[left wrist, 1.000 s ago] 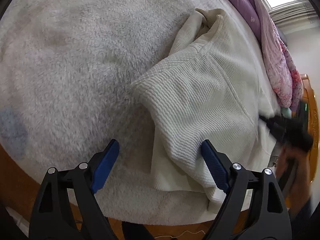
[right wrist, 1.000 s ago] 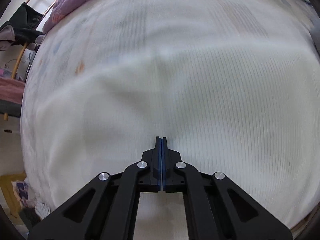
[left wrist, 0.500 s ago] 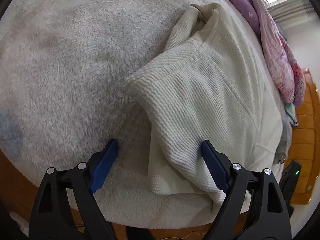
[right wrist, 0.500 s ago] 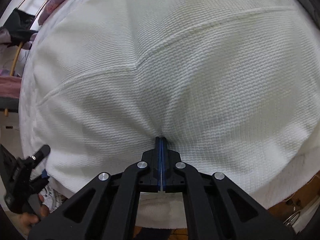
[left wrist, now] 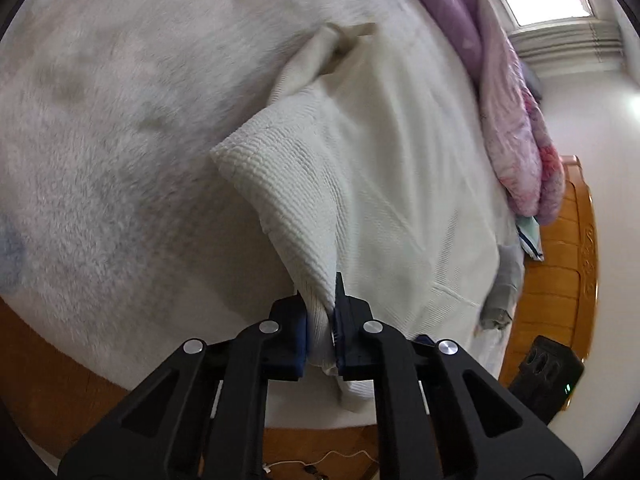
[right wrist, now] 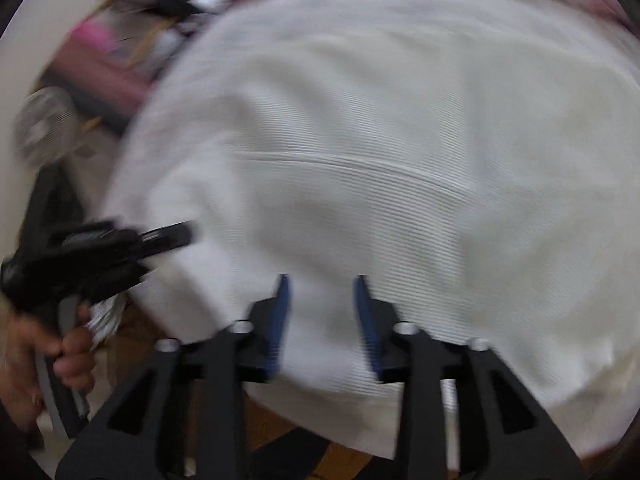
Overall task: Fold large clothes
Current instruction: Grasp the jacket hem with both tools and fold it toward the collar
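Left wrist view shows my left gripper (left wrist: 320,322) with its jaws pressed onto a thick fold of the white knitted garment (left wrist: 384,184), at the near edge of the bed (left wrist: 100,128). The garment lies spread over the fluffy grey-white blanket, its body running to the far right toward the purple quilt (left wrist: 500,80). A corner of knit stands up in a tilted ridge from my jaws toward the far left.

In the right wrist view, which is blurred, my right gripper (right wrist: 322,320) has its jaws spread, with nothing between the blue pads, and it hovers just over the near hem of the same garment (right wrist: 380,140). At the left of that view I see my left hand (right wrist: 48,344) around the handle of the other gripper.

I judge the step in hand is to take the second hold on the hem, so that both sides can be lifted together. To do it well, I should lower the right jaws onto the edge itself, take all layers and not only the top one, and keep the cloth gently tight between both grips, so the fold line becomes straight.

Both grippers point away from me across the bed, the left one low and nearly touching the blanket.
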{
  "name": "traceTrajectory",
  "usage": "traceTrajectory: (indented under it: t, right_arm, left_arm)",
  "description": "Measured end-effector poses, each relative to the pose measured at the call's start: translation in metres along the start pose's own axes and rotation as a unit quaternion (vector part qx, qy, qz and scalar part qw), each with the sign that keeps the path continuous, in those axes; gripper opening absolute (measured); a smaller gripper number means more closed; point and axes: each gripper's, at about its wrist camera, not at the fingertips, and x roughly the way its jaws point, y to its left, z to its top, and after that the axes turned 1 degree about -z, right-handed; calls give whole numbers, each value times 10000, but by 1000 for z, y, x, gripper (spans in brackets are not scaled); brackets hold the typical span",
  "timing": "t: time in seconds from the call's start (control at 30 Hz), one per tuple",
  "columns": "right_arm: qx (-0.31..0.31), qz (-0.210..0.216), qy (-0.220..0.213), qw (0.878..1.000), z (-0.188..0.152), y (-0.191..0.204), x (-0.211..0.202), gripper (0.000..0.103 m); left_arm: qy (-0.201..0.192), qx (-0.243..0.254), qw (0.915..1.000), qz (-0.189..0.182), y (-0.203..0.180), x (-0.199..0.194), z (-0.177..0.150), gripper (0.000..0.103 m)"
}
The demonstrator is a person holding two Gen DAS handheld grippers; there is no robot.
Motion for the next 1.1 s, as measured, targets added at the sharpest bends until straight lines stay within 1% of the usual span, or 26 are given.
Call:
traceTrajectory:
  t: [0.03,0.07,0.1,0.17,0.27,0.33,0.37,0.4,0.53,0.57,0.6,0.63,0.67,0.7,0.73,0.77,0.8,0.83,0.87,0.9,0.97,1.0,1.03,1.1]
  right_arm:
    - [-287,175,-67,9994,2,14,0,58]
    - [-545,281,-153,9980,1,28,0,61]
    - [-726,436,-140,9963,-2,41,2,61]
    - [-953,555,-116,9938,-3,58,9,61]
    - [-1096,598,-180,9920,-4,71,19,61]
    - [-1093,361,-317,9928,6,72,33,61]
    - [-1067,350,-315,9932,11,71,40,61]
    - [-1021,240,-381,9938,13,71,44,62]
    - [-941,157,-401,9946,25,72,55,63]
    - [-927,102,-441,9947,27,73,56,60]
    - [-901,60,-458,9949,26,73,55,54]
    - [-863,9,-441,9953,26,72,52,51]
    - [-852,-19,-476,9952,26,73,50,39]
    - [-837,-45,-503,9952,23,73,44,21]
    - [-681,-85,-475,9965,26,70,44,13]
    - [-334,31,-439,9985,30,61,45,12]
    - [21,202,-436,9988,34,52,47,11]
    - [224,279,-480,9982,35,45,41,11]
    - [413,348,-542,9971,36,40,35,11]
    - [678,486,-622,9946,36,32,26,10]
    - [1052,618,-789,9894,35,19,11,10]
    - [1229,692,-877,9861,33,11,4,10]
    - [1552,796,-1016,9794,32,-1,-6,10]
    - [2031,981,-1325,9652,28,-23,-30,10]
  left_arm:
    - [24,-94,9999,-119,-4,-2,1,9]
    - [34,-181,9995,-239,-7,-3,3,9]
    - [33,-226,9994,-259,-11,-4,4,9]
    - [45,-203,9993,-317,-17,-7,6,9]
    - [55,-156,9994,-297,-24,-11,3,9]
    - [28,-104,9996,-271,-33,-10,5,9]
    - [28,-108,9996,-268,-33,-10,3,9]
    - [16,-212,9993,-319,-32,-10,3,9]
    - [-43,-105,9997,-238,-33,-13,3,9]
    - [-66,-154,9996,-233,-35,-12,4,9]
    - [-79,-128,9996,-222,-36,-11,4,9]
    - [-97,-50,9998,-190,-39,-11,4,9]
    - [-110,-5,9997,-213,-43,-12,4,10]
    - [-104,-21,9995,-296,-44,-15,5,14]
    - [-132,-37,9993,-355,-48,-18,5,23]
    - [-224,-44,9987,-464,-52,-24,4,31]
    - [-346,-49,9976,-597,-58,-32,3,62]
    - [-505,-63,9965,-663,-62,-41,1,83]
    - [-704,-65,9947,-741,-68,-49,-1,83]
    - [-917,44,9917,-900,-78,-59,-4,83]
    - [-1117,316,9888,-940,-98,-70,-8,84]
    - [-1187,412,9885,-843,-105,-72,-8,84]
    - [-1271,551,9886,-587,-114,-71,-9,84]
    - [-1309,726,9879,-402,-124,-65,-9,84]
